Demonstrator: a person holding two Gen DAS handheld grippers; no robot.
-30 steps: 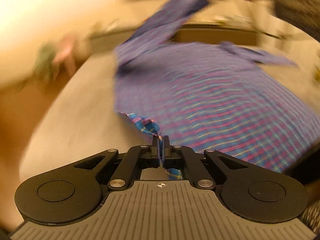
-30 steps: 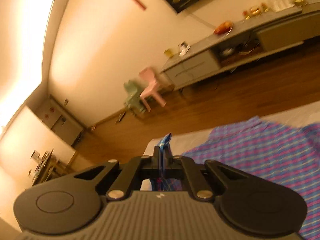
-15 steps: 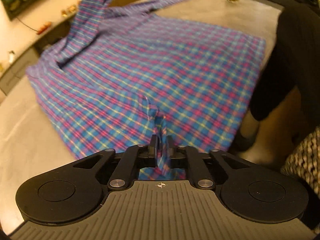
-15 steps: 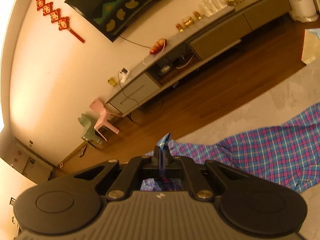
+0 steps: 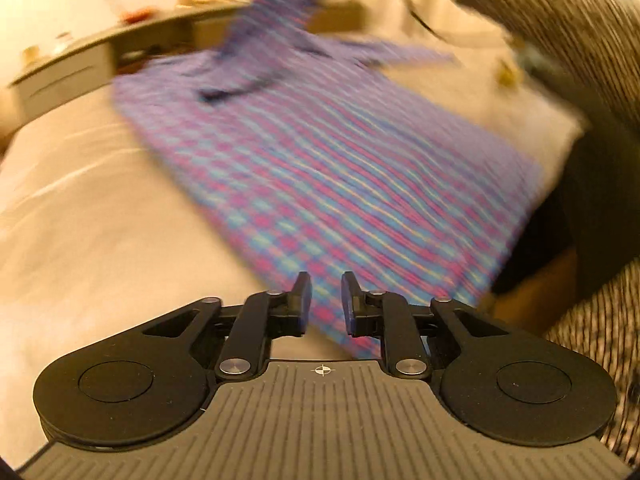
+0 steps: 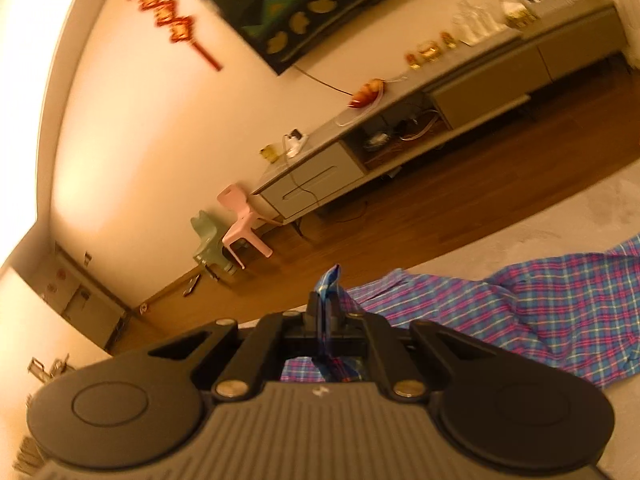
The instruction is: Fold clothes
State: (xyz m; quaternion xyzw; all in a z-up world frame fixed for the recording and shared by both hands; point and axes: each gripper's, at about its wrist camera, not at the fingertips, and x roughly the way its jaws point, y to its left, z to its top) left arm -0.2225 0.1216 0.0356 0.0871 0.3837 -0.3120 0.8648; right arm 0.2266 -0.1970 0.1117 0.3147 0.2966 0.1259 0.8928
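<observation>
A blue, pink and yellow plaid shirt (image 5: pixel 340 168) lies spread on a pale surface (image 5: pixel 100 220); the left wrist view is blurred by motion. My left gripper (image 5: pixel 325 298) is open and empty, just above the shirt's near edge. My right gripper (image 6: pixel 325 308) is shut on a pinched fold of the same shirt (image 6: pixel 560 312), held raised above the surface. In the left wrist view one sleeve (image 5: pixel 280 4) rises toward the top of the frame.
A person's dark trousers (image 5: pixel 592 208) and knitted sleeve (image 5: pixel 568 20) are at the right of the surface. Across a wood floor (image 6: pixel 480 200) stands a long grey cabinet (image 6: pixel 400 136) with small items, and two small plastic chairs (image 6: pixel 228 232).
My left gripper has let go of the shirt edge and opened. The shirt's near part now lies flat. My right gripper still holds its fold, little moved.
</observation>
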